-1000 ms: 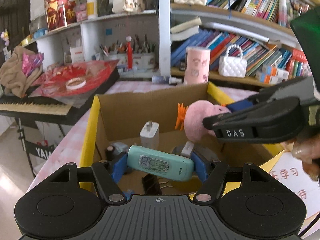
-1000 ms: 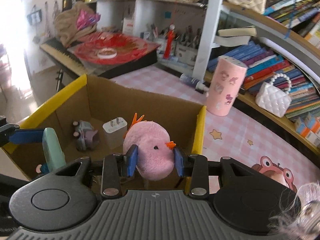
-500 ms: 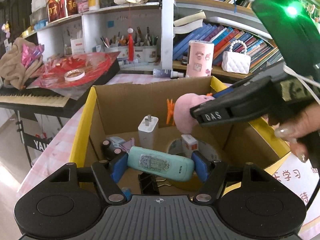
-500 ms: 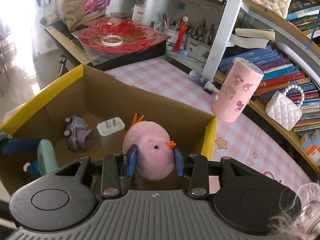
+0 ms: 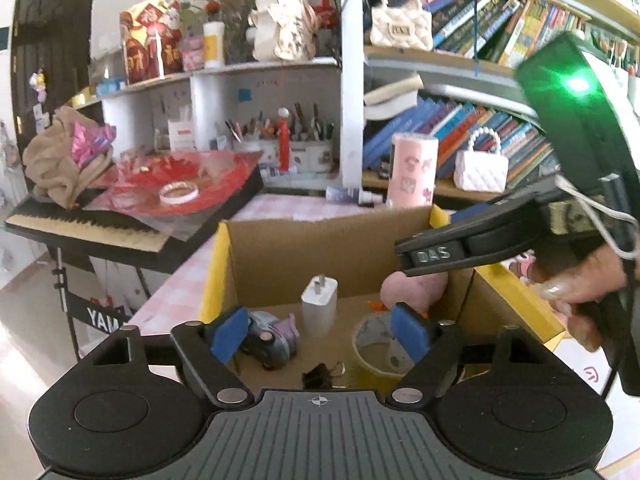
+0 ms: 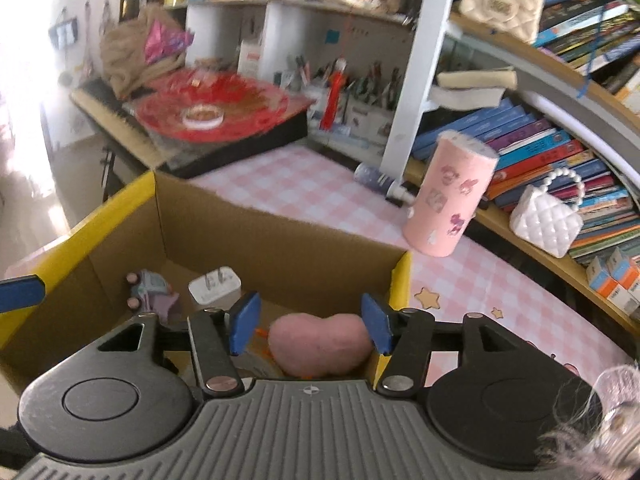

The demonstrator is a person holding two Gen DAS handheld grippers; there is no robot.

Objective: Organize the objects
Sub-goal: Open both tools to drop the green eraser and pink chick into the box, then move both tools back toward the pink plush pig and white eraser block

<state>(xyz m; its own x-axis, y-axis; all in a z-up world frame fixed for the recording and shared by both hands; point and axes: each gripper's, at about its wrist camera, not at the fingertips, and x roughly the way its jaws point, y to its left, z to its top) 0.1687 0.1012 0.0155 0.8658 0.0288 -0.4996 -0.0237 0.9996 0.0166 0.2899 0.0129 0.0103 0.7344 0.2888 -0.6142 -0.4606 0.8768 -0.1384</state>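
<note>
Both tongs are letting go over the box (image 5: 256, 252)! Left tongs (image 5: 320, 332) are spreading, blue pads wide with nothing gripped, only box contents showing through the gap. Right tongs (image 6: 308, 324) are opening too, and the pink plush (image 6: 320, 344) lies just below, free of both pads, down in the box by its yellow-edged corner. Also in there: a white charger (image 5: 319, 302) standing upright, a little toy car (image 5: 268, 340), a tape roll (image 5: 380, 352) and a black clip (image 5: 320, 376). That plush looks light and squashy, so it should take a squeeze across its middle without harm and won't slip easily. The charger is hard and smooth; pinch its flat sides. On the table, a pink tube (image 6: 448, 204) stands outside the box.
</note>
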